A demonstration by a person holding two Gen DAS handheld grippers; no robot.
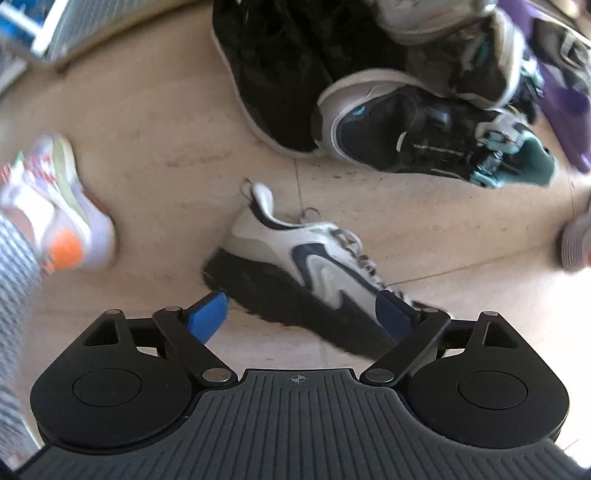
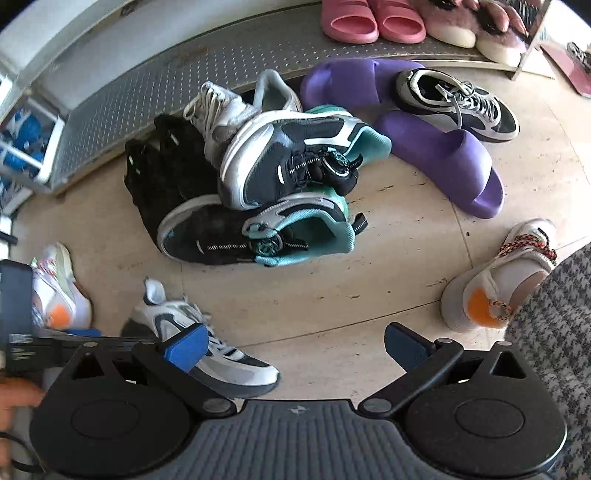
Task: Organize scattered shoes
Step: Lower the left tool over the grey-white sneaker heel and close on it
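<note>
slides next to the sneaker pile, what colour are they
Purple slides; clearest in the right wrist view.

Left claw (image 1: 301, 314) and right claw (image 2: 293, 349), both spread wide, pointed floorward.

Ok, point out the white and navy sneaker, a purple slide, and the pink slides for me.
white and navy sneaker (image 1: 314, 269), left wrist view, on its side panel.
purple slide (image 2: 450, 162), right wrist view, on the strap of the nearer one.
pink slides (image 2: 351, 22), right wrist view, on the left slide's strap.
</note>
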